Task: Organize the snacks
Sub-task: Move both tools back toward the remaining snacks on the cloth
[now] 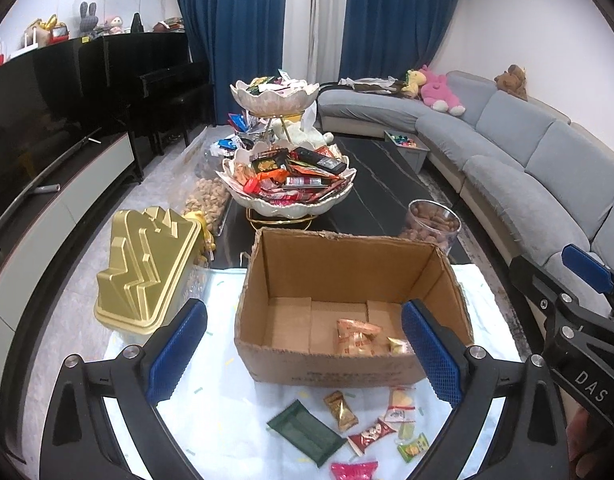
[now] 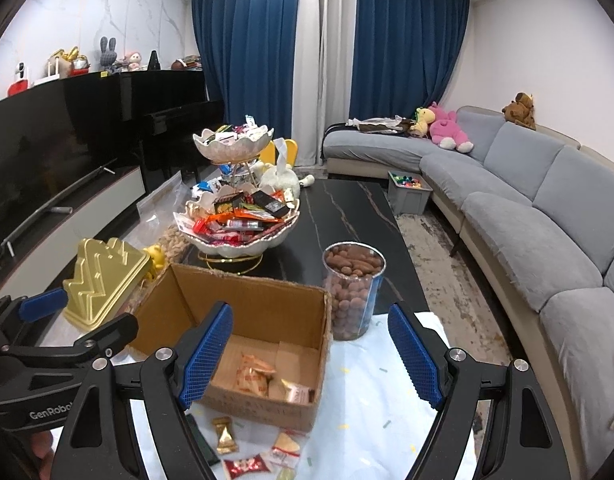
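Observation:
An open cardboard box (image 1: 347, 280) stands on the white cloth and holds a few wrapped snacks (image 1: 357, 336); it also shows in the right wrist view (image 2: 243, 300) with the snacks (image 2: 253, 376) inside. Loose snacks lie in front of it: a gold candy (image 1: 340, 410), a dark green packet (image 1: 305, 436), a red-white candy (image 1: 371, 436), a gold candy (image 2: 225, 436). My left gripper (image 1: 303, 354) is open and empty, above the box's near edge. My right gripper (image 2: 309, 354) is open and empty, over the box's right side.
A two-tier shell-shaped snack stand (image 1: 289, 176) full of packets stands behind the box. A gold tin (image 1: 147, 268) sits left. A clear jar of nuts (image 2: 353, 292) stands right of the box. A grey sofa (image 2: 527, 208) runs along the right; a TV cabinet (image 1: 47, 216) on the left.

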`<action>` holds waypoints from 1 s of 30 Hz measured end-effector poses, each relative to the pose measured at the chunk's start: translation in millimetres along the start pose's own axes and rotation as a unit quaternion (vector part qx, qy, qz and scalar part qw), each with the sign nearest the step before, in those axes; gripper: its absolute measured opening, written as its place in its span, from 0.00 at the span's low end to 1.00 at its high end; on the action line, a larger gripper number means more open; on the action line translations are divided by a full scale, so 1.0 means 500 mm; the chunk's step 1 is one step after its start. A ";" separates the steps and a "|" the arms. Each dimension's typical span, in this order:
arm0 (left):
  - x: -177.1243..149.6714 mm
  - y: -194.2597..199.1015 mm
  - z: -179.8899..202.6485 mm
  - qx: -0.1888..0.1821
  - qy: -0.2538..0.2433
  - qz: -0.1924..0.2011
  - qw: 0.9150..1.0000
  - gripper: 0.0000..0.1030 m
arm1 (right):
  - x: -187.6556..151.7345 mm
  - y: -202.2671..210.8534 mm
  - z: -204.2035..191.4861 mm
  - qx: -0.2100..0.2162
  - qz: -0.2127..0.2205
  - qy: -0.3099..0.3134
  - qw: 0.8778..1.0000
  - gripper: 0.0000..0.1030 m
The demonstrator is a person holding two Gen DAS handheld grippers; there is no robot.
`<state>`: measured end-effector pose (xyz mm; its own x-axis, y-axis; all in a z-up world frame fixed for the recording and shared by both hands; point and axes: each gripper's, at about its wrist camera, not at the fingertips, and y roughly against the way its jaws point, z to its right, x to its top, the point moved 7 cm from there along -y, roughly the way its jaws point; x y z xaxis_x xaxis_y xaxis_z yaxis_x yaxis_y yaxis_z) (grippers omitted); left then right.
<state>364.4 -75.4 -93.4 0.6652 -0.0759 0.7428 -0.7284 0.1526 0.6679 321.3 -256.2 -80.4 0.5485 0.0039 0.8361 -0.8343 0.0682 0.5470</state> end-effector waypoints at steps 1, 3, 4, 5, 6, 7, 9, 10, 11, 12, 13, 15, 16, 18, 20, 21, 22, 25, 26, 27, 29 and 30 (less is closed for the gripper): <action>-0.004 0.004 0.001 0.000 0.001 0.000 1.000 0.96 | -0.004 0.005 0.002 0.000 0.000 0.000 1.000 0.78; -0.013 0.013 0.005 0.000 0.002 0.000 1.000 0.96 | -0.014 0.012 0.006 0.000 -0.001 0.001 1.000 0.78; -0.018 0.017 0.008 -0.002 0.002 0.000 1.000 0.96 | -0.019 0.015 0.007 0.000 -0.002 0.000 1.000 0.78; -0.022 0.020 0.011 -0.002 0.001 0.000 1.000 0.96 | -0.025 0.018 0.010 0.001 -0.003 0.000 1.000 0.78; -0.028 0.024 0.012 -0.002 0.000 0.001 1.000 0.96 | -0.031 0.021 0.010 0.001 -0.004 0.000 1.000 0.78; -0.034 0.028 0.014 -0.001 -0.001 0.001 1.000 0.96 | -0.038 0.024 0.012 0.001 -0.006 0.000 1.000 0.78; -0.046 0.031 0.017 -0.003 -0.002 -0.001 1.000 0.96 | -0.049 0.028 0.015 0.002 -0.010 0.001 1.000 0.78; -0.053 0.033 0.018 -0.003 -0.001 -0.003 1.000 0.96 | -0.057 0.029 0.016 0.002 -0.012 0.002 1.000 0.78; -0.062 0.034 0.020 -0.004 -0.001 -0.004 1.000 0.96 | -0.063 0.030 0.016 0.003 -0.014 0.003 1.000 0.78; -0.068 0.035 0.021 -0.004 -0.002 -0.006 1.000 0.96 | -0.071 0.031 0.017 0.003 -0.016 0.005 1.000 0.78; -0.075 0.035 0.023 -0.004 -0.003 -0.009 1.000 0.96 | -0.079 0.032 0.018 0.004 -0.019 0.006 1.000 0.78; -0.092 0.037 0.027 -0.005 -0.004 -0.014 1.000 0.96 | -0.091 0.034 0.020 0.004 -0.022 0.009 1.000 0.78; -0.100 0.037 0.029 -0.006 -0.005 -0.016 1.000 0.96 | -0.100 0.036 0.021 0.005 -0.024 0.011 1.000 0.78; -0.118 0.036 0.033 -0.006 -0.005 -0.023 1.000 0.96 | -0.113 0.037 0.022 0.006 -0.027 0.012 1.000 0.78; -0.135 0.036 0.036 -0.005 -0.005 -0.029 1.000 0.96 | -0.125 0.039 0.023 0.005 -0.030 0.013 0.999 0.78; -0.143 0.036 0.036 -0.005 -0.005 -0.032 0.999 0.96 | -0.133 0.039 0.024 0.005 -0.032 0.014 0.999 0.78; -0.149 0.035 0.036 -0.005 -0.004 -0.034 0.999 0.96 | -0.139 0.039 0.024 0.005 -0.033 0.014 0.999 0.78; -0.178 0.033 0.037 -0.002 -0.004 -0.044 0.999 0.96 | -0.159 0.037 0.026 0.005 -0.041 0.017 0.999 0.78; -0.189 0.031 0.037 -0.001 -0.003 -0.049 0.999 0.96 | -0.165 0.037 0.027 0.004 -0.043 0.018 0.999 0.78; -0.199 0.029 0.037 -0.001 -0.003 -0.053 0.999 0.96 | -0.170 0.037 0.027 0.004 -0.045 0.019 0.999 0.78; -0.220 0.026 0.038 0.000 -0.003 -0.061 0.998 0.96 | -0.182 0.035 0.028 0.005 -0.050 0.020 0.999 0.78; -0.229 0.024 0.039 0.001 -0.003 -0.064 0.998 0.96 | -0.189 0.034 0.028 0.005 -0.053 0.022 0.998 0.78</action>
<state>276.3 -83.9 -169.5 0.7513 -0.1000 0.6523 -0.6386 0.1390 0.7569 254.6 -269.6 -149.7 0.6357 0.0409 0.7709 -0.7717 0.0604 0.6331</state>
